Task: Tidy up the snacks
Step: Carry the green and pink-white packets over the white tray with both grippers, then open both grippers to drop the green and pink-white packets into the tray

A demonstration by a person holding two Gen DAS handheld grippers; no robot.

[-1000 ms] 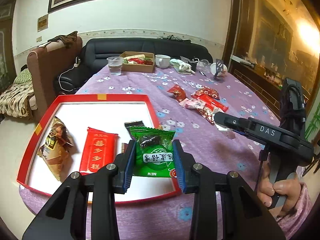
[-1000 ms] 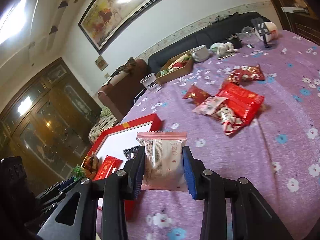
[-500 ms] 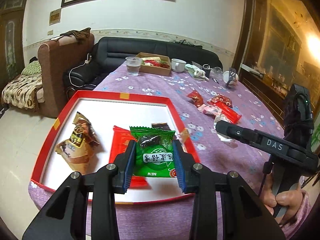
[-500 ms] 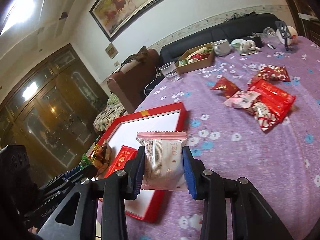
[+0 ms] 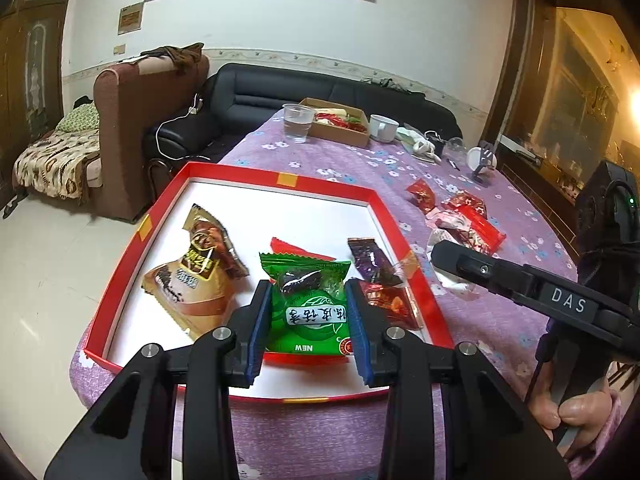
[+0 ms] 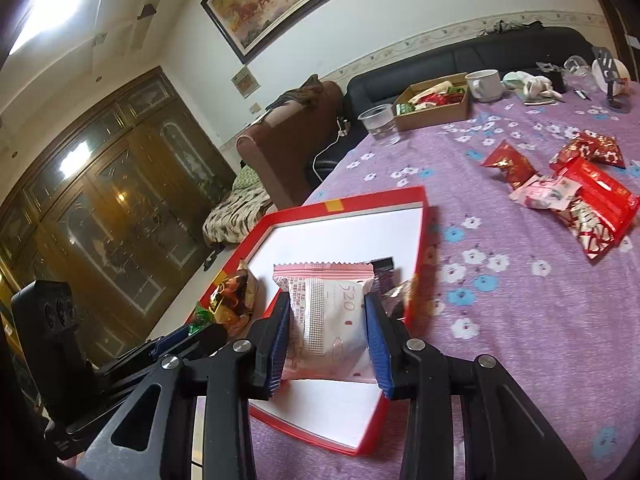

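My left gripper [image 5: 308, 320] is shut on a green snack packet [image 5: 308, 308], held above the near part of a red tray [image 5: 256, 178] with a white floor. In the tray lie a brown-gold packet [image 5: 196, 276], a red packet [image 5: 296, 250] mostly hidden behind the green one, and a dark packet [image 5: 370, 260]. My right gripper [image 6: 326, 336] is shut on a pink-white packet [image 6: 326, 312] marked 520, over the tray [image 6: 376, 196]. The right gripper's body [image 5: 520, 284] shows at the right of the left wrist view, a hand [image 5: 576, 412] on its grip.
A heap of red and pink snack packets [image 6: 576, 196] lies on the purple flowered tablecloth [image 6: 500, 300] to the right of the tray. Farther back stand a plastic cup [image 5: 297, 122], a cardboard box of snacks [image 5: 340, 120] and a white mug [image 5: 382, 128]. A sofa is behind the table.
Both grippers have carried their packets leftward over the red tray; the green packet now hangs above the red packet, and the pink-white packet has moved from the cloth to over the tray.
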